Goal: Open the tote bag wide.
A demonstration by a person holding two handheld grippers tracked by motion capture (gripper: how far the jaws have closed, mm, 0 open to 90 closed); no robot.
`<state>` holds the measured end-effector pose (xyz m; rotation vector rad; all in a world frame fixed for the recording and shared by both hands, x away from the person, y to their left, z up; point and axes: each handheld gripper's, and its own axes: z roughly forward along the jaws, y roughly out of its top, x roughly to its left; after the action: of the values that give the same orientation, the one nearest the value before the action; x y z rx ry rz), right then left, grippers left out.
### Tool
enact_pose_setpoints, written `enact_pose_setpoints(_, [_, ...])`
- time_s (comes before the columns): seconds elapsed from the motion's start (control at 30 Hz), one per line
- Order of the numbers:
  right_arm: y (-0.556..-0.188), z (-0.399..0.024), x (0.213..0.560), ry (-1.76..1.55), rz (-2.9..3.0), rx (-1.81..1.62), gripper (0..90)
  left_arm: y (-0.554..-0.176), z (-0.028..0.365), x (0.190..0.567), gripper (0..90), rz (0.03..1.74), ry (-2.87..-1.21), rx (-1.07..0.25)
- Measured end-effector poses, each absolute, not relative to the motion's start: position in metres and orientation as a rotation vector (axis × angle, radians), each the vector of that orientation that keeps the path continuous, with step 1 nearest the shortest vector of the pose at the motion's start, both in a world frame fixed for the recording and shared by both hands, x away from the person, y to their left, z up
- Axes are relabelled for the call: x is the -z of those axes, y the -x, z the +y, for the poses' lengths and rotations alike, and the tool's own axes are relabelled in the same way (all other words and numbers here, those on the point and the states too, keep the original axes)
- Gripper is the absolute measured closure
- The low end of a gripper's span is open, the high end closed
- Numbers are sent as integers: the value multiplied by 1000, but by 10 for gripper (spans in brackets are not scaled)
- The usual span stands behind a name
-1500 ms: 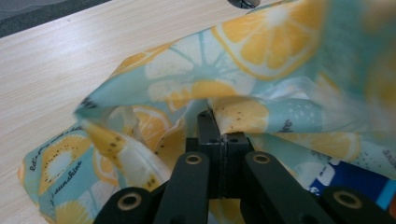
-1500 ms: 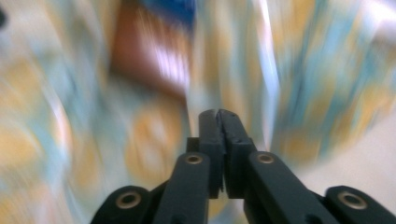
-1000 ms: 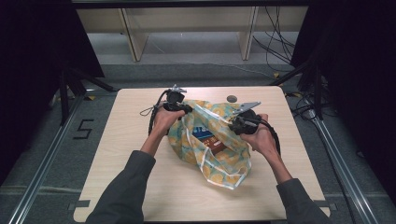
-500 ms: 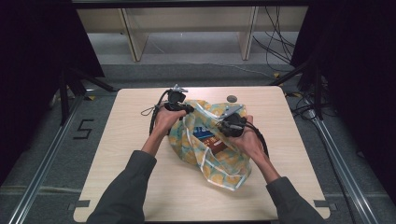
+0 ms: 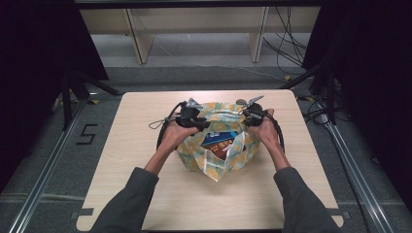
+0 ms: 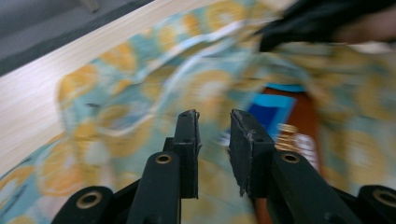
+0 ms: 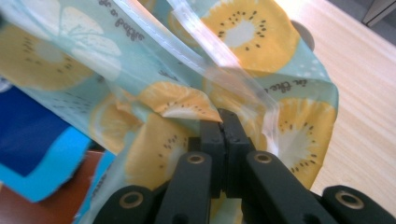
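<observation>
The fruit-print bag (image 5: 217, 145) sits mid bench (image 5: 145, 194), loads of bare wood all round it. Right tongs (image 7: 224, 122) pinch its right rim tight; left tongs (image 6: 214, 126) have just been opening, narrow gap, nothing gripped. The left gripper view is blurry, and the blue packet (image 5: 218, 138) inside is half hidden

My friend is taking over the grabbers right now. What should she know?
Left gripper: jaws apart over the fruit-print bag; they have just been opening, and nothing is pinched between them.
Right gripper: shut on the bag's rim.
The bag sits mid-table, mouth spread, a blue-and-brown packet showing inside.
Done: packet in the bag.
Left, probably: grip the left rim again and close the bag.
</observation>
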<state>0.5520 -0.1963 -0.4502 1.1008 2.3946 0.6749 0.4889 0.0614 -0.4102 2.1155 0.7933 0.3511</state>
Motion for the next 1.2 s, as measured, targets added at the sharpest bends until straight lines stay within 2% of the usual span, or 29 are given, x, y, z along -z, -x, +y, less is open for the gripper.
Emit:
enact_pose_setpoints(0.07, [-552, -196, 451, -1149, 2394, -665, 900, -469, 51, 416, 721, 703, -2194, -320])
enact_pose_setpoints(0.13, [-554, -197, 453, -1122, 2386, -667, 900, -456, 53, 430, 756, 694, -2252, -266])
enact_pose_setpoints(0.23, [-553, -199, 451, -1115, 2384, -659, 900, -431, 71, 446, 831, 699, -2286, -190])
enact_pose_setpoints(0.37, [-556, -203, 451, -1119, 2388, -648, 900, -393, 97, 460, 886, 699, -2272, -167])
enact_pose_setpoints(0.47, [-557, -201, 451, -1172, 2395, -651, 900, -377, 106, 475, 889, 708, -2276, -144])
enact_pose_setpoints(0.57, [-557, -199, 451, -1163, 2402, -647, 900, -371, 110, 490, 885, 653, -2382, -111])
enact_pose_setpoints(0.67, [-557, -200, 451, -1182, 2417, -659, 881, -365, 109, 488, 864, 670, -2315, -105])
enact_pose_setpoints(0.73, [-557, -203, 449, -1200, 2424, -693, 841, -364, 106, 472, 859, 708, -2201, -139])
enact_pose_setpoints(0.9, [-545, -206, 429, -1225, 2411, -886, 747, -391, 105, 429, 847, 680, -2088, -219])
enact_pose_setpoints(1.0, [-533, -207, 410, -1213, 2391, -958, 739, -415, 100, 418, 838, 722, -2038, -246])
enact_pose_setpoints(1.07, [-524, -206, 398, -1208, 2395, -999, 738, -433, 94, 416, 837, 764, -2008, -195])
enact_pose_setpoints(1.2, [-506, -189, 391, -1005, 2508, -1096, 807, -463, 71, 420, 825, 811, -2068, -248])
